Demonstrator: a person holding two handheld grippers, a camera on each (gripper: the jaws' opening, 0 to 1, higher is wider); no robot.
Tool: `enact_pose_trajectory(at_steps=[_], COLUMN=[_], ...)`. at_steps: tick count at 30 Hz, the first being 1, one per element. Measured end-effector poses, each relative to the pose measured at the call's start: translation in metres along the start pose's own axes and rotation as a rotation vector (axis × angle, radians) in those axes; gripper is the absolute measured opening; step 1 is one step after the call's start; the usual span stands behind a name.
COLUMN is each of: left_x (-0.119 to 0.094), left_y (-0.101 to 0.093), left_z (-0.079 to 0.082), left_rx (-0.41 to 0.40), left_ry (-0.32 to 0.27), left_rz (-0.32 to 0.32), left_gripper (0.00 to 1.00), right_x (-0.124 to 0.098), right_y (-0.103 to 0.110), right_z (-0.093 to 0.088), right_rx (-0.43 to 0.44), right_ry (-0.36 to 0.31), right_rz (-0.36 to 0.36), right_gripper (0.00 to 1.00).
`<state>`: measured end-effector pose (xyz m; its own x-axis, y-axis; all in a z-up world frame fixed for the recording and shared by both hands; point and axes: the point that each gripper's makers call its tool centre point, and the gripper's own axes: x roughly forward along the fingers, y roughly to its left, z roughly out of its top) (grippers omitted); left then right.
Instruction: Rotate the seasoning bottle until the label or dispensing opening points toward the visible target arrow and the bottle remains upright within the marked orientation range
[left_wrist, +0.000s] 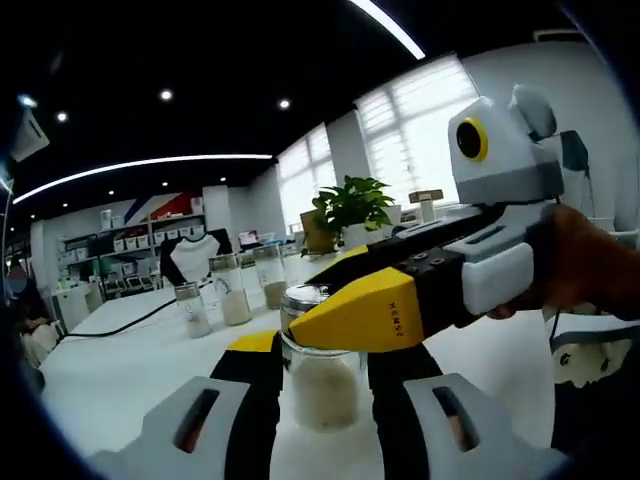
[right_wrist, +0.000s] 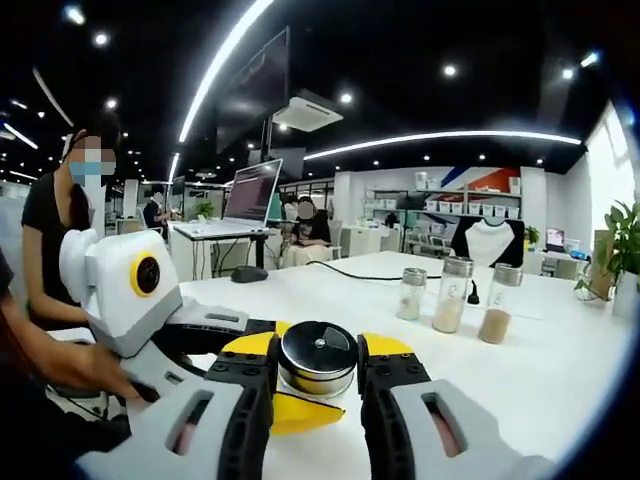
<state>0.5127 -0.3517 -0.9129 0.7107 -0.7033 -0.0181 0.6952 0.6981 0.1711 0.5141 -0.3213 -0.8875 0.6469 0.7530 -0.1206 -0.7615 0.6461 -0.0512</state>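
in the left gripper view the left gripper (left_wrist: 322, 385) rises from the near edge with its black fingers (left_wrist: 255, 400) on either side of the bottle (left_wrist: 322, 385), a glass jar of pale powder standing upright on the white bench (left_wrist: 120, 360); the fingers sit narrow against its sides, holding it. the right gripper (left_wrist: 375, 310) comes in from the right, its yellow fingers laid across the bottle's neck just under the lid, a hand (left_wrist: 585, 265) behind it.

in the right gripper view the right gripper (right_wrist: 317, 385) has its fingers (right_wrist: 250, 395) narrow around the bottle's (right_wrist: 318, 355) dark metal lid, holding it near the top. the left gripper (right_wrist: 270, 395) reaches in from the left, its yellow tips under the lid, gripped by a hand (right_wrist: 70, 365).

farther back on the bench stand three more jars (right_wrist: 447, 295) in a row, with a black cable (right_wrist: 365, 275) beyond them. a plant (left_wrist: 350, 205) stands at the far right by the window. a laptop (right_wrist: 250, 190) sits on a far desk, with people around it.
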Motion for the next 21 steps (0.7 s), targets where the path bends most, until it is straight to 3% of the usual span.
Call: enact_pose_trajectory(at_steps=[6,10,14,21], left_x=[0.001,0.003,0.004,0.006], left_y=[-0.002,-0.005,-0.003,0.0], left_z=[-0.005,-0.008,-0.009,-0.016], left_rx=[-0.014,0.023,-0.002,0.008], left_ry=[-0.005,0.0,0.006,0.045], left_rz=[-0.005,0.042,0.084,0.126], left_gripper=[0.35,0.36,0.36,0.35], right_x=[0.0,-0.002,-0.003,-0.008], right_y=[0.001,-0.004,-0.01,-0.01], right_z=[-0.006,-0.002,0.002,0.002], right_rx=[0.023,0.018,0.049,0.071], right_ry=[0.021,0.001,-0.012,-0.036], right_rz=[-0.039,-0.12,-0.185,-0.234], right_gripper=[0.28,0.28,0.28,0.28])
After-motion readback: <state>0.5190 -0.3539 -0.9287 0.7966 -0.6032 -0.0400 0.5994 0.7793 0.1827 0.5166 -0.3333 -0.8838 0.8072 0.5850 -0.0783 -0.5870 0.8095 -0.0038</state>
